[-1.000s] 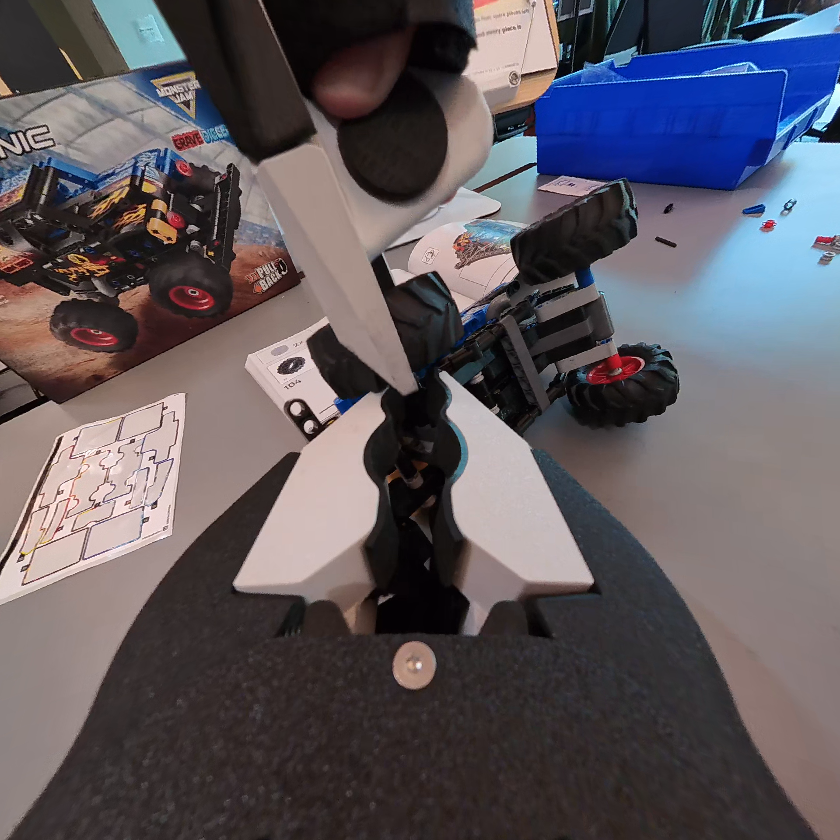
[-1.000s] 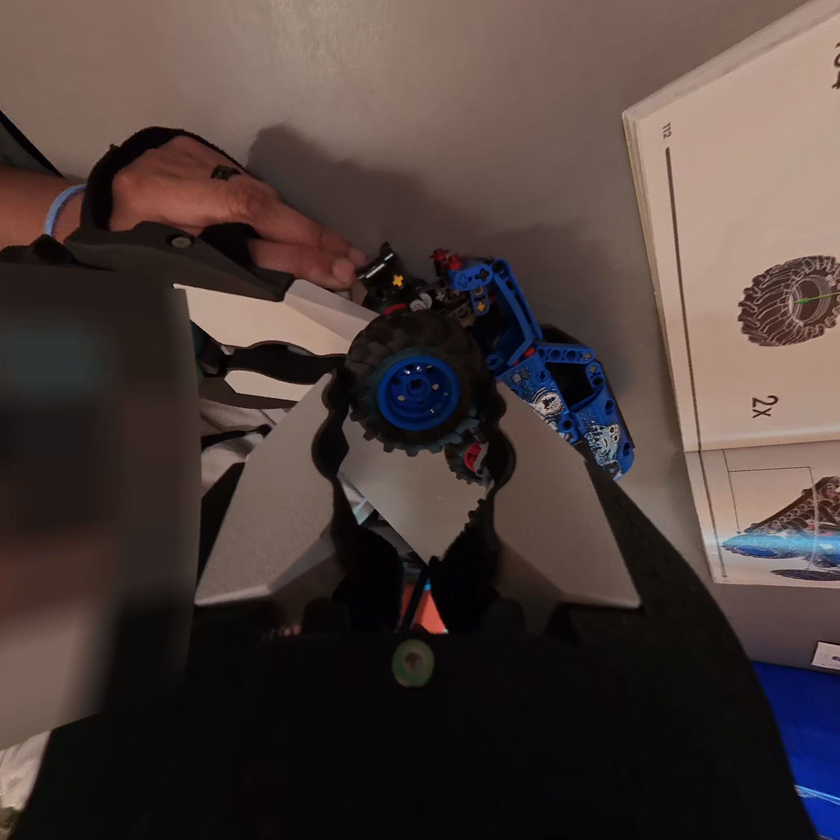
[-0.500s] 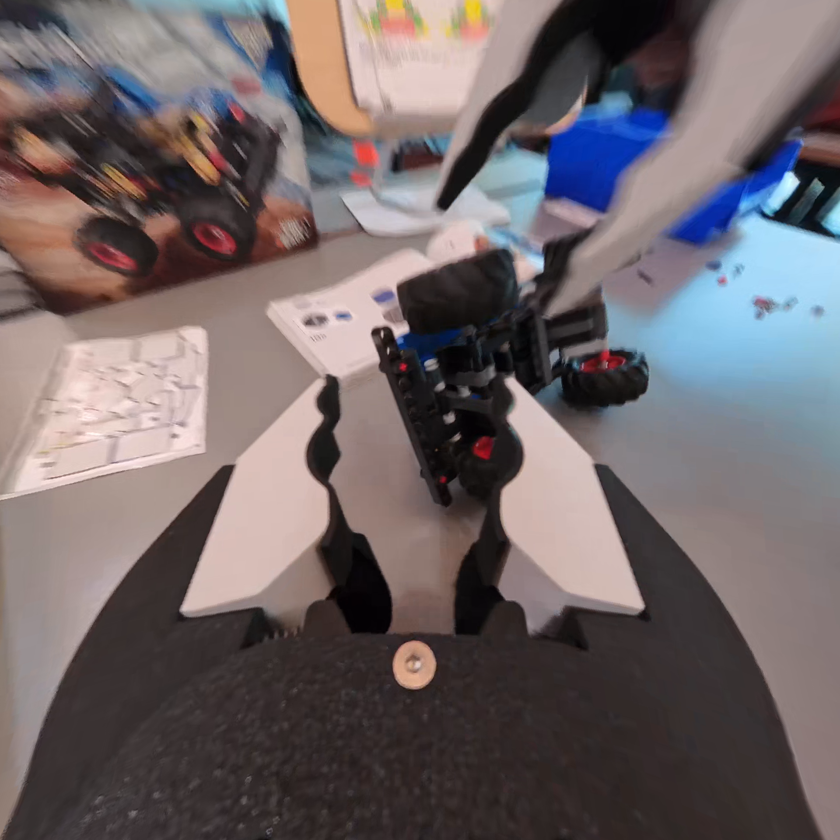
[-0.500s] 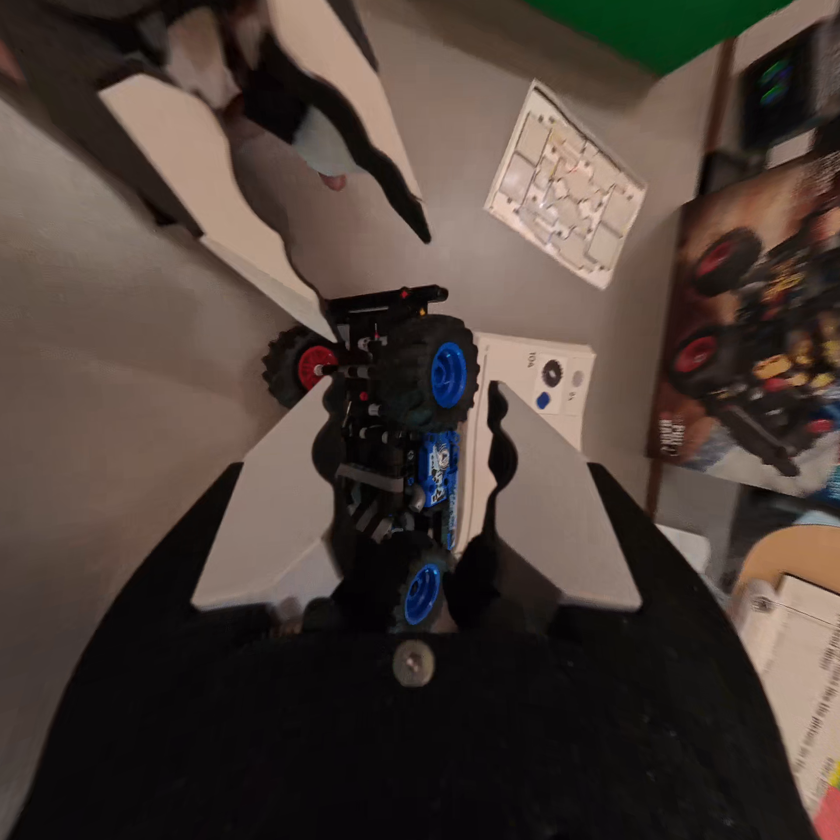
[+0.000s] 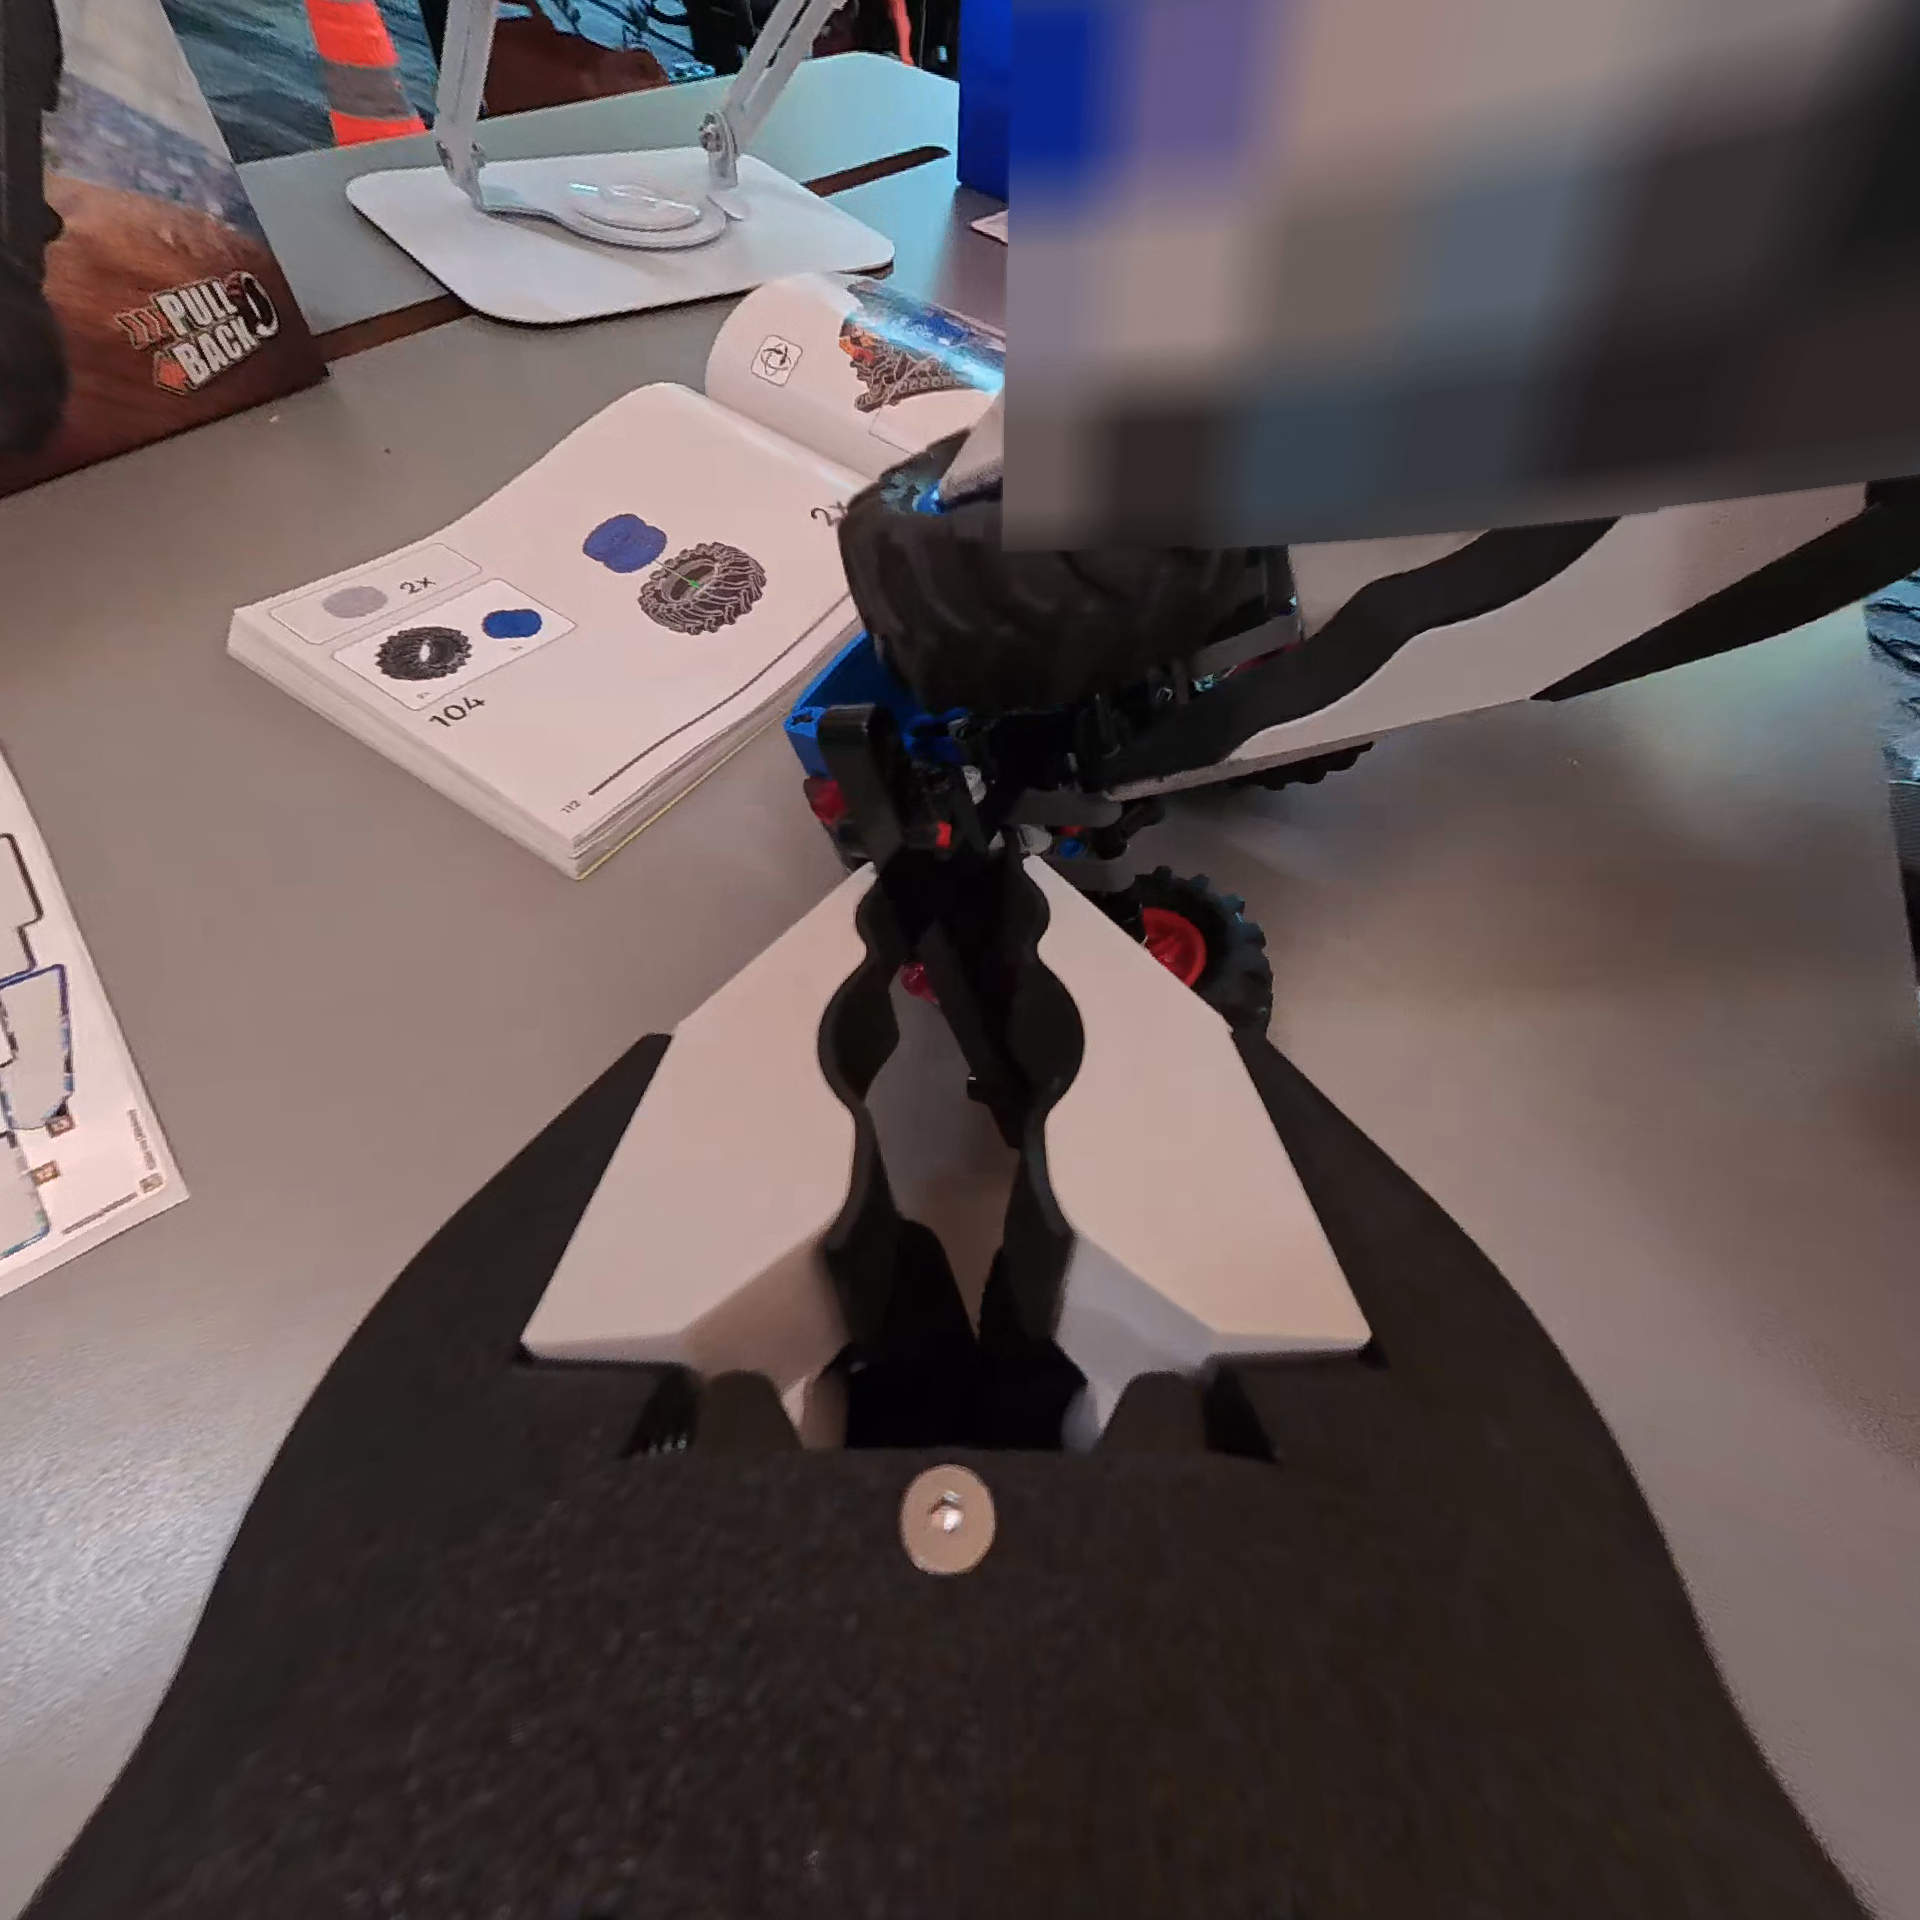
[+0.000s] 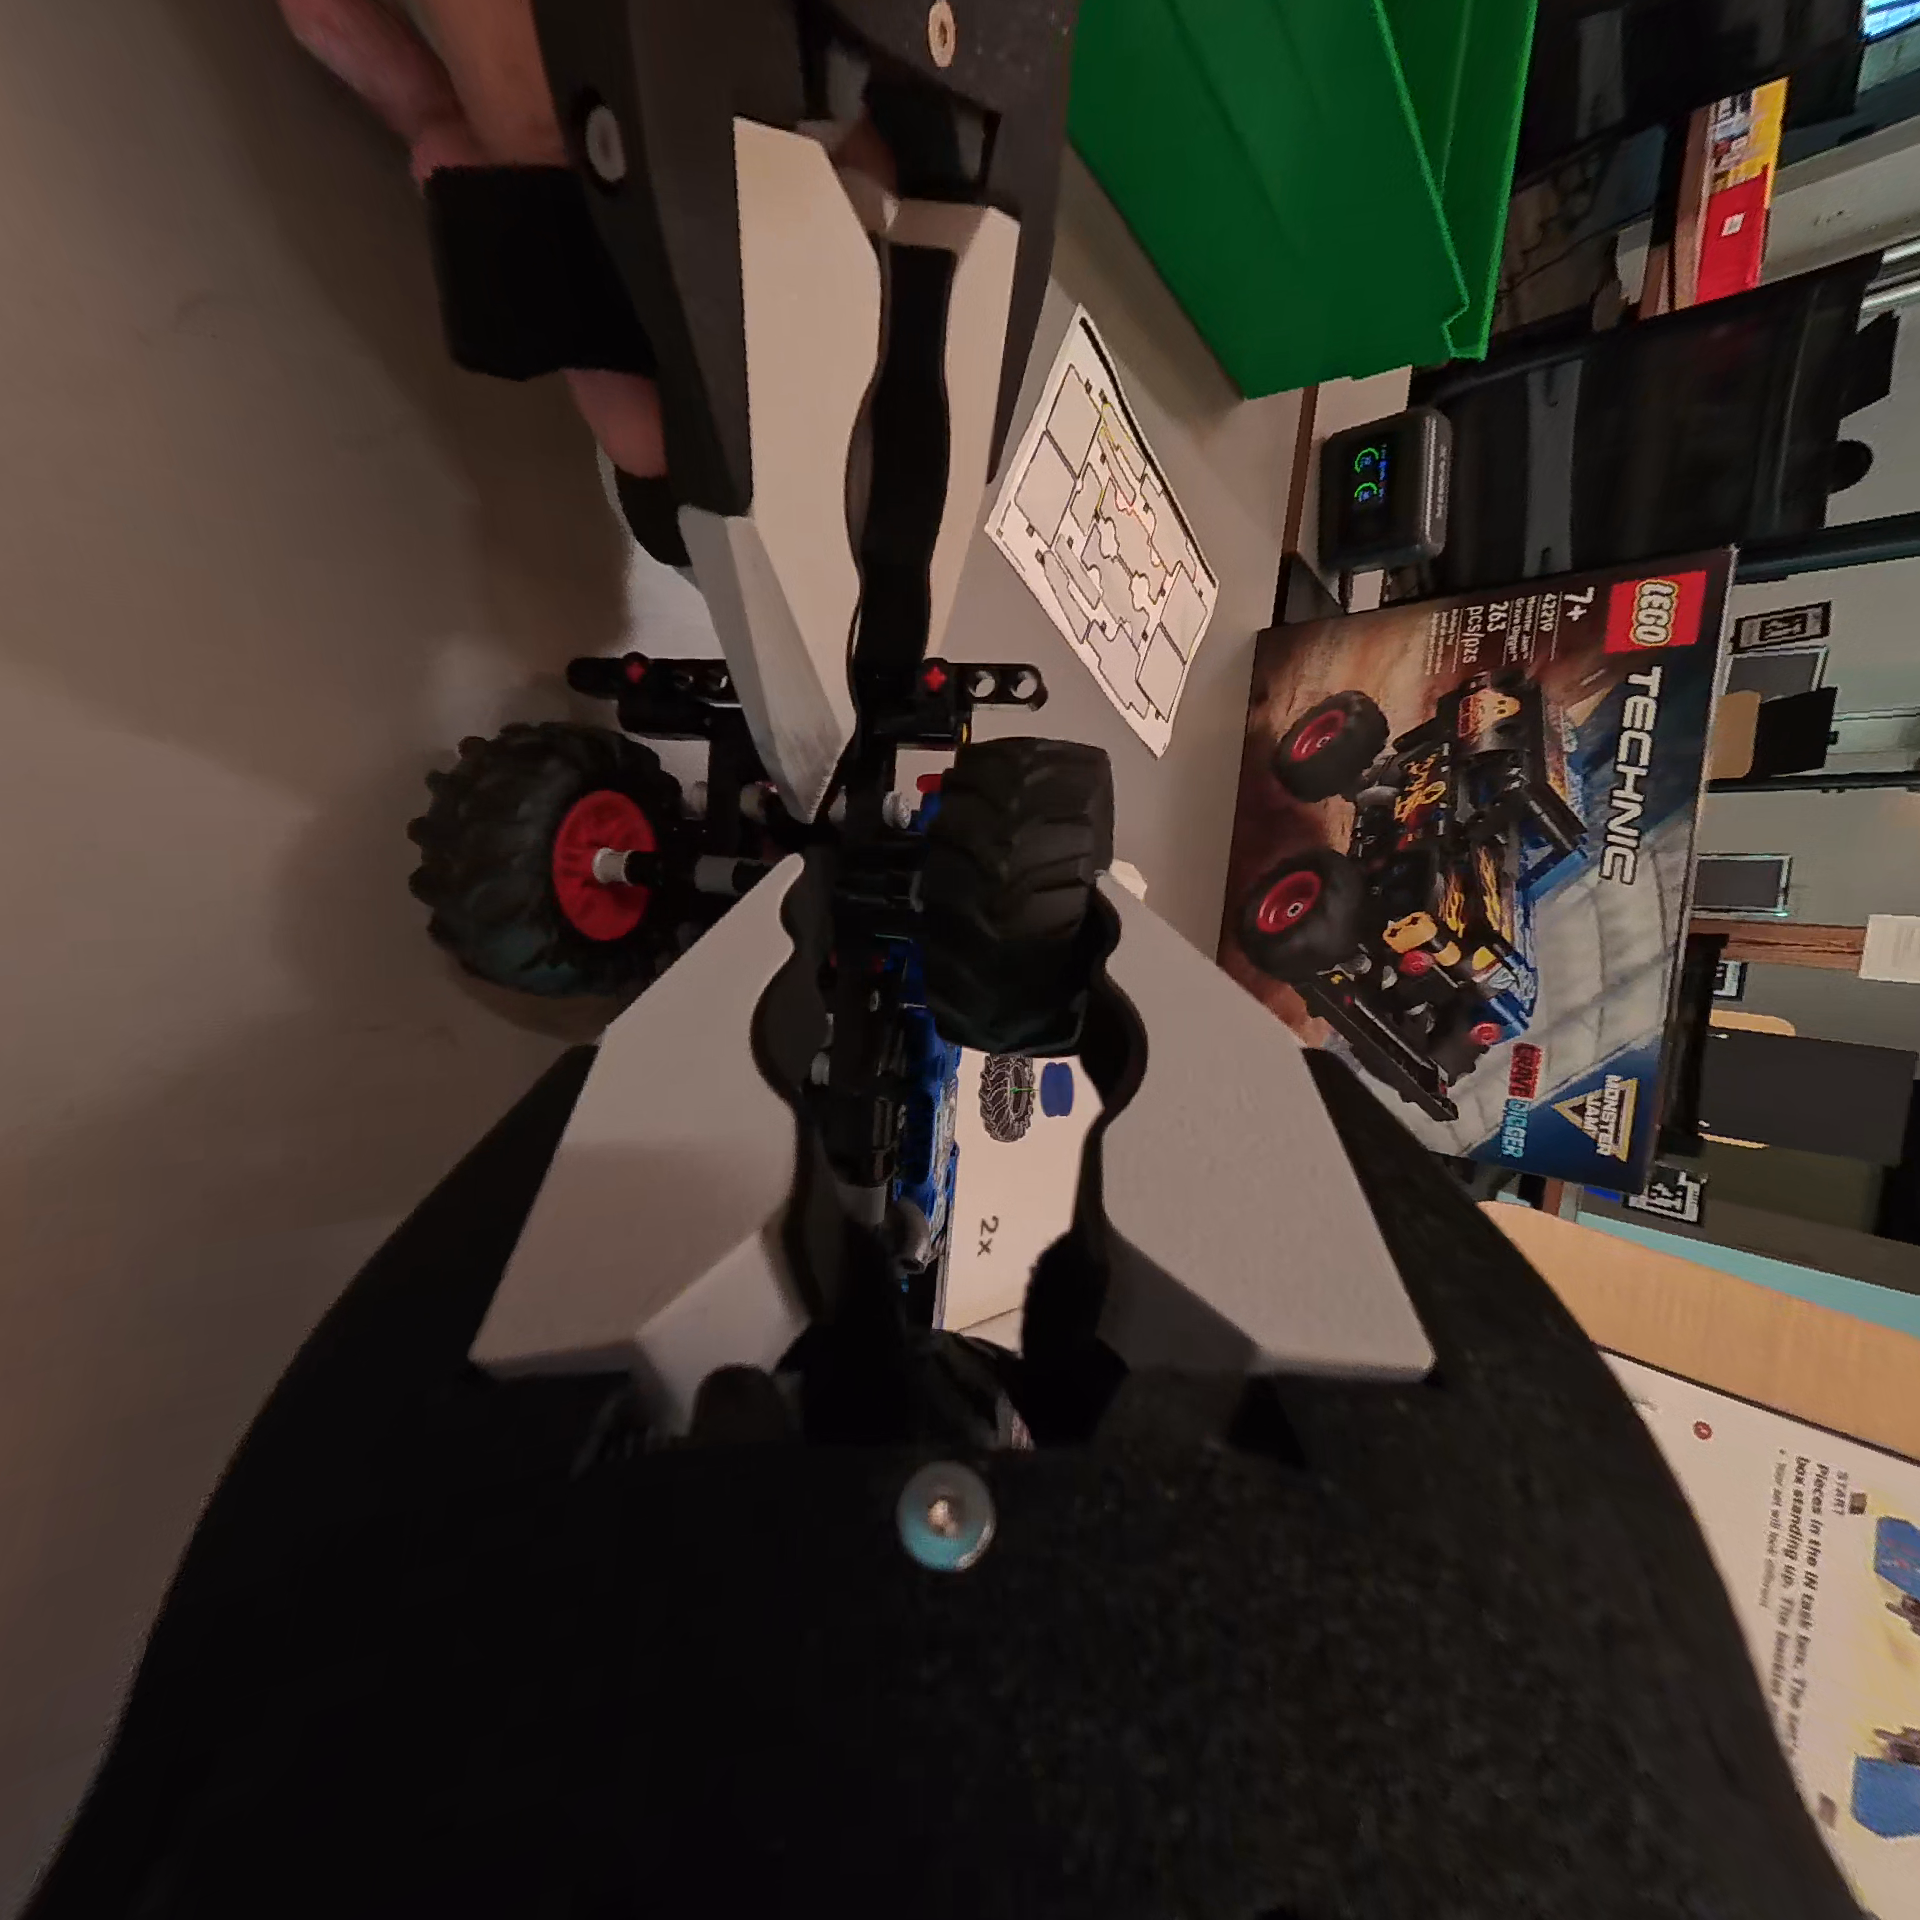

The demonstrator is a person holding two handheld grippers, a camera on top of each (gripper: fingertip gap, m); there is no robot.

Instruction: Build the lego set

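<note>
Grey tabletop (image 5: 312,935) — bearing a white flat-based stand (image 5: 623,223) at its far edge. Green bin (image 6: 1278,177) at the tabletop's end; small dark device with lit green screen (image 6: 1382,488) beside it — stacked printed sheets (image 6: 1787,1558) nearby.

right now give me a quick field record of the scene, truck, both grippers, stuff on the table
truck: partly built lego truck, tipped on its side, held between both grippers
wheels seen: red-hubbed wheel; big black tyre
left gripper: shut on the truck's black beam end
right gripper: closed round the chassis and black tyre
instruction booklet: open on the grey table, beside the truck
sticker sheet: flat on the table
set box: standing behind
green bin: behind the sticker sheet
</note>
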